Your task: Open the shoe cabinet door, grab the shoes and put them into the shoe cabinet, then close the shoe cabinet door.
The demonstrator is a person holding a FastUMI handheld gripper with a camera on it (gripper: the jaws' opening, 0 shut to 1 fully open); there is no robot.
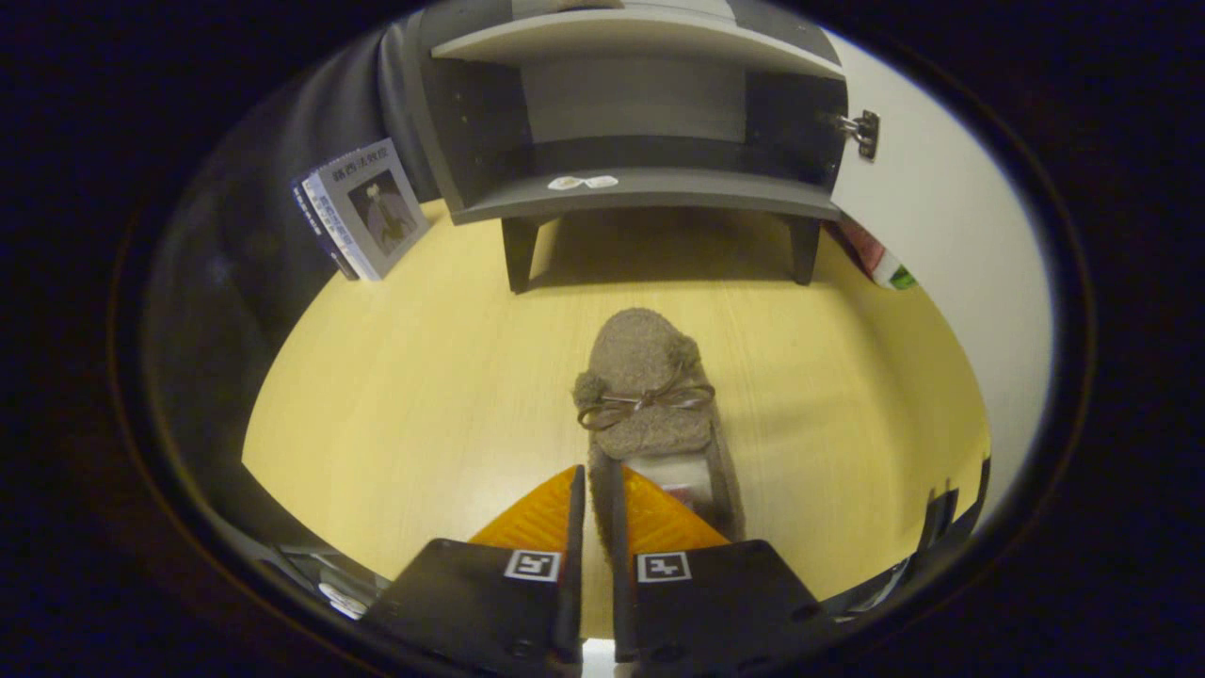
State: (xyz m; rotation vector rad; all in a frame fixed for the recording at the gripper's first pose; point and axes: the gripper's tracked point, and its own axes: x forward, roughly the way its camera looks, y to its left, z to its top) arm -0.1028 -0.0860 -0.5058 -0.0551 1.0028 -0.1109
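On the pale wooden tabletop (395, 377), right ahead of the fingers, lies a fuzzy grey-brown slipper (645, 395), toe pointing away toward the cabinet, a thin bow (645, 402) tied across its top with 2 small pompoms beside it. And look at the gripper (593, 480): its 2 fingers stand nearly together, just a narrow slot left between them, and the left edge of the slipper's heel wall sits in that slot. The right finger reaches into the slipper's opening, the left one runs along the outside. It looks pinched on that wall, though whether both fingers truly press on it I cannot tell from this angle.

Beyond the slipper, well apart from it, stands the shoe cabinet (640, 113), grey, raised on short dark legs. Its door (941, 217) is swung wide to the right, pale inner face showing, with a metal hinge (861, 127) at the cabinet's right edge. 2 shelves are on view, and a small white sticker (582, 182) lies on the front of the lower one.

Left of the cabinet, a few books (362, 209) lean together on the table. Right of it, low behind the door's edge, a red, white and green object (880, 259) peeks out; what it is, I cannot tell.
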